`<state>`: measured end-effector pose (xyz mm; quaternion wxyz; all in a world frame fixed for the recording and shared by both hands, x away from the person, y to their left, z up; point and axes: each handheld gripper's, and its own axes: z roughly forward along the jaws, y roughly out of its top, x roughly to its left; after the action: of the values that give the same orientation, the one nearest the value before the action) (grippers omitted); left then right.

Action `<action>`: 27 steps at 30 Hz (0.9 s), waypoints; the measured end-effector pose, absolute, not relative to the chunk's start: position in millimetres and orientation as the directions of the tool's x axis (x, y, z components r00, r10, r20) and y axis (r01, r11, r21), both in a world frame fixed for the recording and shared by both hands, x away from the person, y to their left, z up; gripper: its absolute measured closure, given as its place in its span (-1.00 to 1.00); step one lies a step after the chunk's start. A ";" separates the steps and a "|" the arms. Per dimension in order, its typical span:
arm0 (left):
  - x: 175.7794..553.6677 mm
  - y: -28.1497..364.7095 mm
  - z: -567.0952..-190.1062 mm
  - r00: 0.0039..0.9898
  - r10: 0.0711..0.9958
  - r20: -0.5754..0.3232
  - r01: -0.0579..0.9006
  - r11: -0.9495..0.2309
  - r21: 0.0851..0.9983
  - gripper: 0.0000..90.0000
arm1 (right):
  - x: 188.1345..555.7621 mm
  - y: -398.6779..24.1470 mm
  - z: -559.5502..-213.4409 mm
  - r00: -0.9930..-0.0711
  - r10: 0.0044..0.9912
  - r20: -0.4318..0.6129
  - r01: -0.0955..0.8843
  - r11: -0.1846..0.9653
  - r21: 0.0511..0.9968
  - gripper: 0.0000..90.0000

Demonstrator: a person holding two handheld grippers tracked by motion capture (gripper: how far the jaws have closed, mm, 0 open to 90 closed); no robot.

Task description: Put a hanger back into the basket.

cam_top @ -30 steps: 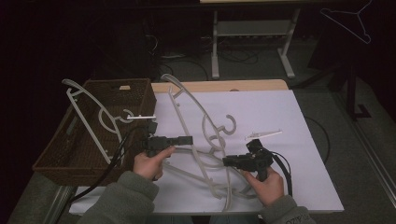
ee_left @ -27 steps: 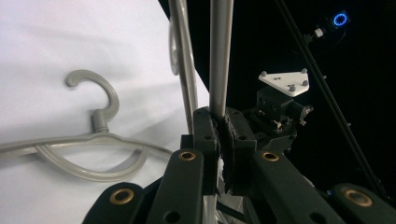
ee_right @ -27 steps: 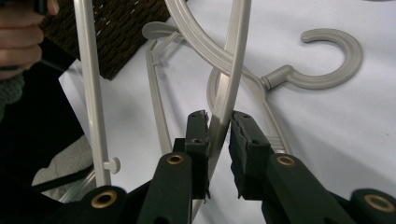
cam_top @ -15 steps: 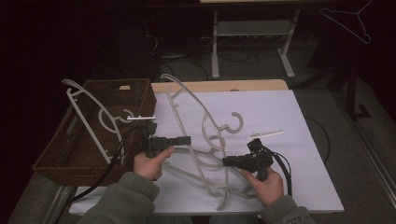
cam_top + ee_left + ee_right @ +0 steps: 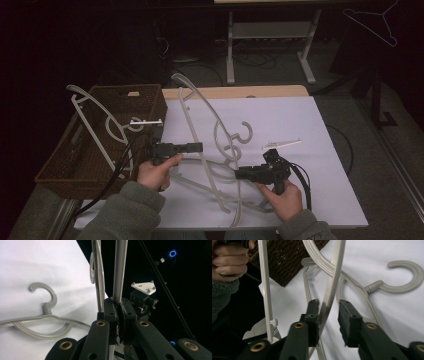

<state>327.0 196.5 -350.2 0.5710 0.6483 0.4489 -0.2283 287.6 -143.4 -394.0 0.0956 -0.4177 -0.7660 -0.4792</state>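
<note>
Left gripper (image 5: 119, 312) is clamped on the pale grey plastic hanger (image 5: 197, 135), propping it upright near the wicker basket (image 5: 102, 100); right gripper (image 5: 328, 308), jaws just opening, straddles its bar, loosening its hold.

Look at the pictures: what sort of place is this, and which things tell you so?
Probably a dim lab or workshop set up for recording, not a home: a white-covered table with plastic hangers, a wicker basket beside them, and loose cables on the floor behind.

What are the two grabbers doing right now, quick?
Left gripper: shut, clamped on a bar of the raised hanger.
Right gripper: open; its jaws have just been opening, with a hanger bar between them.
</note>
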 end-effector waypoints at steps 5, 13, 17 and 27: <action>328.3 203.5 -343.4 0.494 0.329 -0.805 0.837 0.070 0.543 0.91 | 287.9 -143.9 -392.8 -0.639 0.539 0.549 0.725 0.182 0.664 0.30; 327.5 207.6 -335.5 0.502 0.317 -0.805 0.831 0.083 0.551 0.91 | 288.4 -141.7 -391.1 -0.657 0.515 0.550 0.706 0.167 0.688 0.20; 326.0 206.6 -335.7 0.506 0.322 -0.801 0.830 0.072 0.553 0.91 | 289.0 -142.6 -389.8 -0.655 0.513 0.554 0.704 0.148 0.695 0.18; 327.3 219.2 -324.5 0.510 0.344 -0.788 0.817 0.092 0.569 0.91 | 289.9 -149.3 -385.2 -0.656 0.523 0.544 0.692 0.130 0.710 0.11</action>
<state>327.3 219.2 -324.5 0.5847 0.6429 0.4517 -0.2021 289.9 -149.3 -385.2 0.0813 -0.4065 -0.7472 -0.5194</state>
